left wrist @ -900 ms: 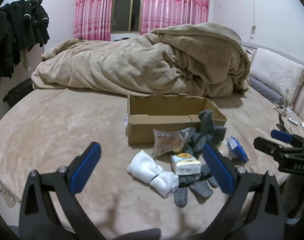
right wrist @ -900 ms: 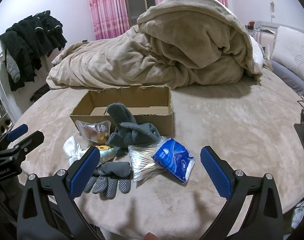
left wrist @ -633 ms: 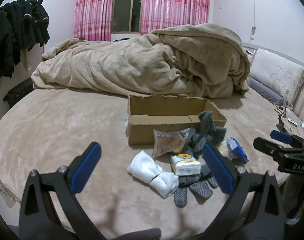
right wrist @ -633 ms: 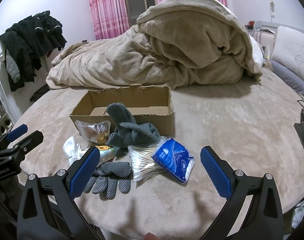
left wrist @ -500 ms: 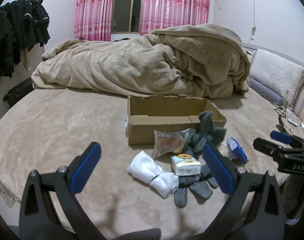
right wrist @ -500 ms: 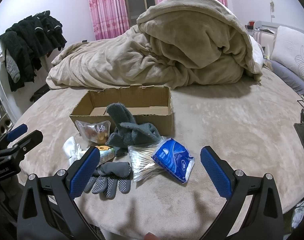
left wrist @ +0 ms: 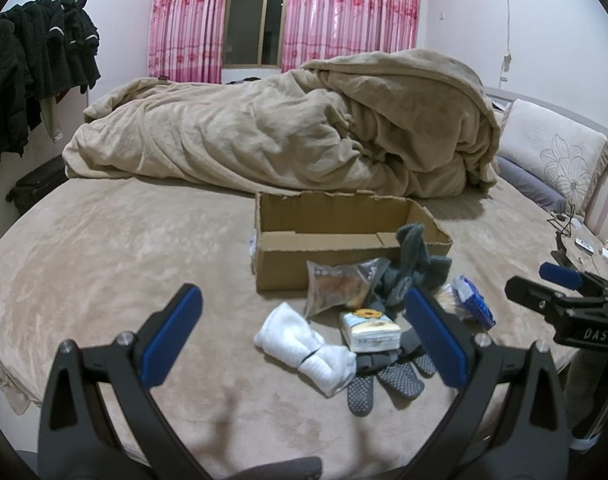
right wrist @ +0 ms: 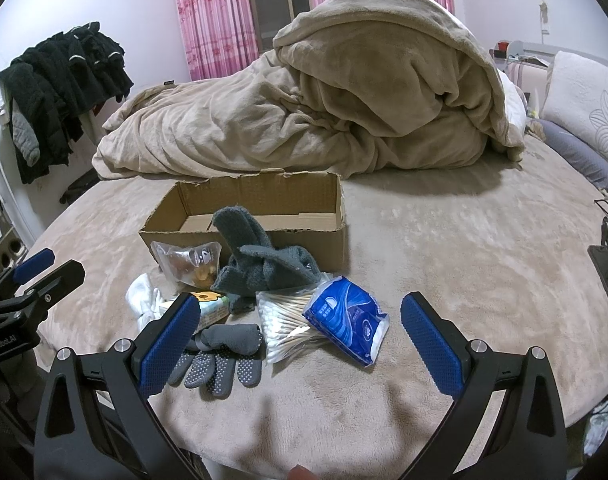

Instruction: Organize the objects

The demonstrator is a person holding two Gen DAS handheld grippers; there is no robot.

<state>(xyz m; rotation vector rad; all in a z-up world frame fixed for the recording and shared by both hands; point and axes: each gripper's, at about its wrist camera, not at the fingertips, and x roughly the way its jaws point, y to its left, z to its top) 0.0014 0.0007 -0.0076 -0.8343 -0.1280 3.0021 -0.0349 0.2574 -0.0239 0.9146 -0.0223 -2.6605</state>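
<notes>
Both grippers hang over the near edge of the bed (left wrist: 104,240) with jaws spread wide and nothing between them. Left gripper (left wrist: 302,336) shows its blue pads on either side of the pile in its own view; right gripper (right wrist: 300,344) does the same in its view, and each shows up at the edge of the other's view.

Taking the box (right wrist: 264,208) as the centre of the clock in the right wrist view, it stands open on the bed, a low cardboard tray, its floor bare as far as can be seen. A grey cloth (right wrist: 264,264) slumps against its front wall at 6 o'clock, one end poking up above the rim. At 7 o'clock a clear bag (right wrist: 188,264) of brownish items leans on the same wall. Farther out at 7 o'clock lies a white sock (right wrist: 144,296), with a small yellow-topped pack (right wrist: 212,304) just beside it, partly hidden by the left pad. Grey gloves (right wrist: 220,356) with dotted palms lie nearest the camera at 6 o'clock, fingers toward the viewer. A swab bag (right wrist: 284,324) lies at 5 o'clock, touching the cloth, and a blue tissue pack (right wrist: 347,324) rests partly on top of it.

Behind the box at 12 o'clock a beige quilt (right wrist: 343,100) is heaped. Dark clothes (right wrist: 56,92) hang at 10 o'clock, and pink curtains (left wrist: 343,12) flank a window.
</notes>
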